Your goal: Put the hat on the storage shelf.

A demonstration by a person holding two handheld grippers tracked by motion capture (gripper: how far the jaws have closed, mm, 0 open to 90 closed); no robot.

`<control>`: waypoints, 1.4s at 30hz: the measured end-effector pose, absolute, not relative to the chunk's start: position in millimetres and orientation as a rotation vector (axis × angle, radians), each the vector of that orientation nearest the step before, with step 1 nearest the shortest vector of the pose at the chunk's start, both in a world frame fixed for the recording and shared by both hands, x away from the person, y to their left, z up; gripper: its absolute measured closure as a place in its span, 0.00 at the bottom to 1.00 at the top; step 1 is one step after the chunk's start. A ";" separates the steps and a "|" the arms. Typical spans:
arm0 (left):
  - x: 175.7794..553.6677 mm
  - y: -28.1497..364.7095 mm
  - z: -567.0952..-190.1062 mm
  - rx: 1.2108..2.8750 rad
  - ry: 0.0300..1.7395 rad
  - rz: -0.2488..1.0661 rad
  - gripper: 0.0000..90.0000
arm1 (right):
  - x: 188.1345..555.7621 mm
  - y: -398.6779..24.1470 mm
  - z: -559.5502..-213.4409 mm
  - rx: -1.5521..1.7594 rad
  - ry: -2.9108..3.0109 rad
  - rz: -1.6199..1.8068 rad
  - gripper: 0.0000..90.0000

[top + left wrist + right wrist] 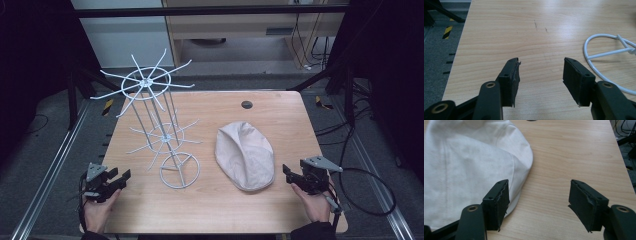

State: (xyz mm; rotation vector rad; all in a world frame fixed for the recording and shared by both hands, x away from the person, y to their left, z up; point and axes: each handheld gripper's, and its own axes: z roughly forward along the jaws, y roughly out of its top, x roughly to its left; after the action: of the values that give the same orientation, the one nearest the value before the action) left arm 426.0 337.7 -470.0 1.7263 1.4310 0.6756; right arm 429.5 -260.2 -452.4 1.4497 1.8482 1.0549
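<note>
White wire rack point(160, 125) stands upright on the wooden table point(280, 115), its ring base point(599, 53) on the wood. Beige flat cap point(245, 156) lies just right of rack, apart from it. Left gripper point(120, 179) sits near rack base's left side, jaws spread wide, nothing btwn them. Right gripper point(289, 172) is far side of cap from rack, jaws apart & empty, one jaw over cap's edge point(522, 182).

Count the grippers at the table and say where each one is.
2. The left gripper is at the table's near left corner by the wire rack; the right gripper is beside the cap.
</note>
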 end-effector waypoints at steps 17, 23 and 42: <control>427.6 334.3 -469.9 1.756 1.424 0.670 0.42 | 429.7 -231.7 -423.8 1.372 1.877 1.163 0.34; 429.2 332.4 -471.3 1.766 1.431 0.681 0.36 | 432.9 -220.3 -415.9 1.348 1.889 1.175 0.29; 429.1 333.4 -471.6 1.764 1.443 0.696 0.32 | 459.0 -174.9 -390.6 1.261 1.967 1.156 0.39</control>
State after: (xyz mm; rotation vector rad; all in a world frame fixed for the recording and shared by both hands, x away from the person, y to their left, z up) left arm 429.1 333.4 -471.6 1.7644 1.4433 0.6958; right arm 459.0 -174.9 -390.6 1.2613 1.9666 1.1565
